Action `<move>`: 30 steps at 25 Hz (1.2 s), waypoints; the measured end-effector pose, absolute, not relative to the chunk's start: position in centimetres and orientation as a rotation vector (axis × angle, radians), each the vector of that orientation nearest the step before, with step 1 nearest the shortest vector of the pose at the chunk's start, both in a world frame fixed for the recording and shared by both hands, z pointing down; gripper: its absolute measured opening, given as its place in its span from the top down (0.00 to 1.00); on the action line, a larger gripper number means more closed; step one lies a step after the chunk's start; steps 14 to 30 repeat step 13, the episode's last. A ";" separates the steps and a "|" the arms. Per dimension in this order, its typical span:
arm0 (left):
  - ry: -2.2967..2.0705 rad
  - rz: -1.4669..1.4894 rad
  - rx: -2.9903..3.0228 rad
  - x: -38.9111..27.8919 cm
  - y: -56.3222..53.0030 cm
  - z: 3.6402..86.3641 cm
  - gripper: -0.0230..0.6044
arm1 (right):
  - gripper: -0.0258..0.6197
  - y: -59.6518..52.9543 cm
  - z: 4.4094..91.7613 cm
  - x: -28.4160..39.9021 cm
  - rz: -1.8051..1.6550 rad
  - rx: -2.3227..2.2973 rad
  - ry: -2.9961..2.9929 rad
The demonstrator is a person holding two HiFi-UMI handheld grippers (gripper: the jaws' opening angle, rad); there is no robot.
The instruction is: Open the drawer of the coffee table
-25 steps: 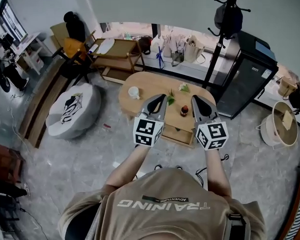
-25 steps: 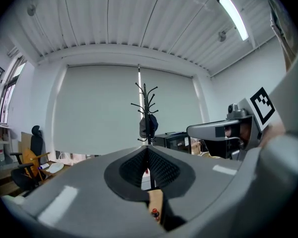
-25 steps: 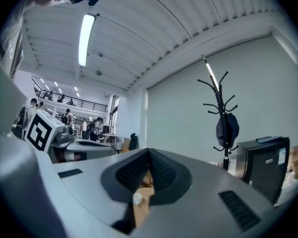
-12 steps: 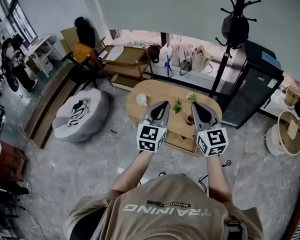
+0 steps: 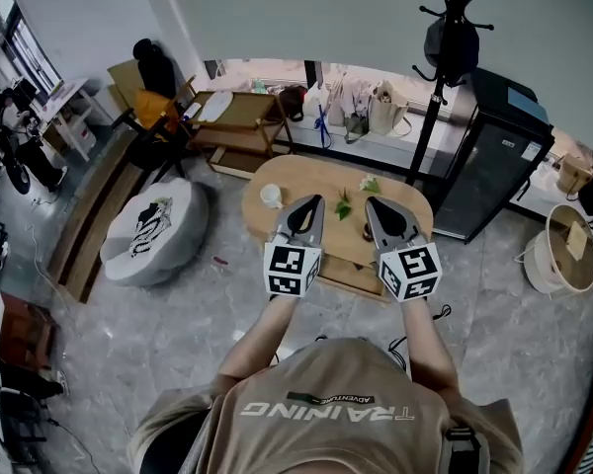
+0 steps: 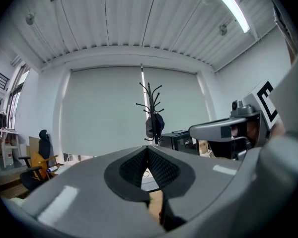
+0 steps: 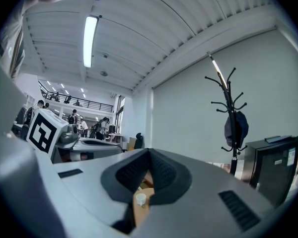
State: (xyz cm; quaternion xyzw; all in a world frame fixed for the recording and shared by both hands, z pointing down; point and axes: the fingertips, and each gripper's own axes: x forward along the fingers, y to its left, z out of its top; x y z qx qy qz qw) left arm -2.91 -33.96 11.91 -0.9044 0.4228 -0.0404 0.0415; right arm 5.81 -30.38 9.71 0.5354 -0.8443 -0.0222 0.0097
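Checking the drawer (image 5: 350,274) in the coffee table's (image 5: 306,178) near side: I cannot tell whether it is pulled out or shut. My left gripper (image 5: 315,201) and right gripper (image 5: 370,203) are held level, apart from it, both closed on nothing.

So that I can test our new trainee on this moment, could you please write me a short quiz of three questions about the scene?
1. True or false: the left tongs and the right tongs are both shut and hold nothing.
2. Which thing stands on the coffee table near its left end in the head view? A. a laptop B. a white cup C. a kettle
3. Name the tall thing that stands behind the table, left of the black cabinet.
Key: 1 true; 2 B; 3 the coat stand.
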 end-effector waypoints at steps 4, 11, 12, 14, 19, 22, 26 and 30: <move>1.313 -0.127 -2.757 -2.7 -34.4 11.7 0.95 | 0.95 -30.5 9.7 6.5 -0.077 1.666 -2.634; 1.295 -0.148 -2.742 -2.1 -34.1 11.8 0.95 | 0.95 -30.3 9.9 6.7 -0.097 1.665 -2.624; 1.299 -0.157 -2.743 -2.4 -33.9 12.1 0.95 | 0.95 -30.2 10.2 6.4 -0.092 1.658 -2.624; 1.304 -0.167 -2.744 -2.7 -33.7 12.4 0.95 | 0.95 -30.1 10.5 6.0 -0.086 1.650 -2.624; 1.304 -0.167 -2.744 -2.7 -33.7 12.4 0.95 | 0.95 -30.1 10.5 6.0 -0.086 1.650 -2.624; 1.304 -0.167 -2.744 -2.7 -33.7 12.4 0.95 | 0.95 -30.1 10.5 6.0 -0.086 1.650 -2.624; 1.304 -0.167 -2.744 -2.7 -33.7 12.4 0.95 | 0.95 -30.1 10.5 6.0 -0.086 1.650 -2.624; 1.304 -0.167 -2.744 -2.7 -33.7 12.4 0.95 | 0.95 -30.1 10.5 6.0 -0.086 1.650 -2.624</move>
